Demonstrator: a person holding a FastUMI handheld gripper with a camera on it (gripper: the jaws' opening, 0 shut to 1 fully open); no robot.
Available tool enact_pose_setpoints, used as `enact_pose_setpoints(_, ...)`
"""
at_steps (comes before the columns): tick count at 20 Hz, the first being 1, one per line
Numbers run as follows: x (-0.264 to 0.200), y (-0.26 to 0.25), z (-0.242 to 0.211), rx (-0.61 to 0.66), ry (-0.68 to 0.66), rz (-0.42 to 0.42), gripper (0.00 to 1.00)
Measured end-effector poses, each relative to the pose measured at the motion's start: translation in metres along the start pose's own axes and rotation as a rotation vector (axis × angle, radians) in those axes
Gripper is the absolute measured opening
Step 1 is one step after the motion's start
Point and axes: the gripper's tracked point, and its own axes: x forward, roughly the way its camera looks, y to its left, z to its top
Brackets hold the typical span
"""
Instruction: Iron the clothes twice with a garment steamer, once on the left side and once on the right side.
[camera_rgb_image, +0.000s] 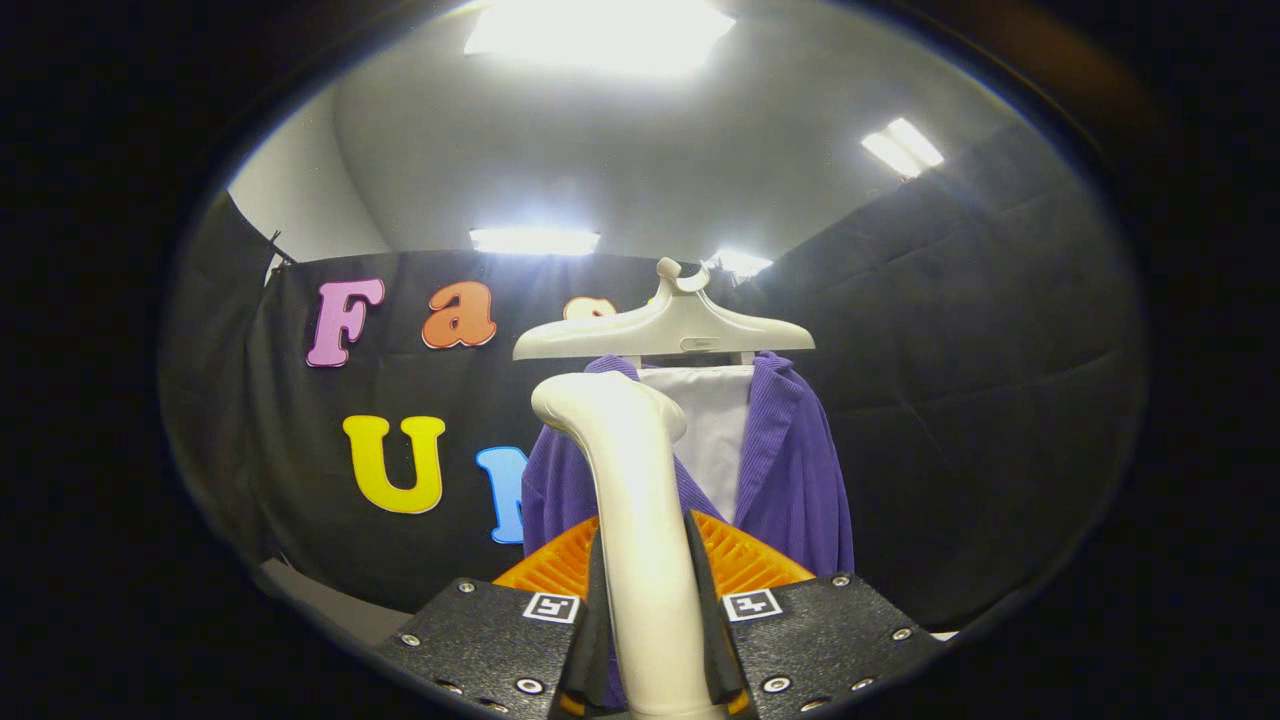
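The tongs (650, 640) clamp a smooth, glossy cream plastic steamer handle (640, 520); beyond hangs a ribbed purple cloth jacket (800, 480) on a matt pale plastic hanger (665, 330).

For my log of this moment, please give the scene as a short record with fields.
gripper: shut on steamer handle
steamer: white handle upright between the fingers, head toward the garment
garment: purple jacket beyond the fingers, open over a white panel
hanger: white, holding the jacket
contact with cloth: cannot tell

One steamer (640, 520), one garment (790, 470), one hanger (665, 330)
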Motion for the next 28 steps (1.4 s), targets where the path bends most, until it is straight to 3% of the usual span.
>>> enact_pose_setpoints(5, 0.024, -0.002, -0.017, -0.069, 0.013, -0.007, 0.38)
enact_pose_setpoints(11, 0.019, -0.006, -0.037, -0.088, -0.001, -0.012, 0.37)
enact_pose_setpoints(28, -0.011, -0.022, -0.156, -0.155, 0.213, 0.010, 0.38)
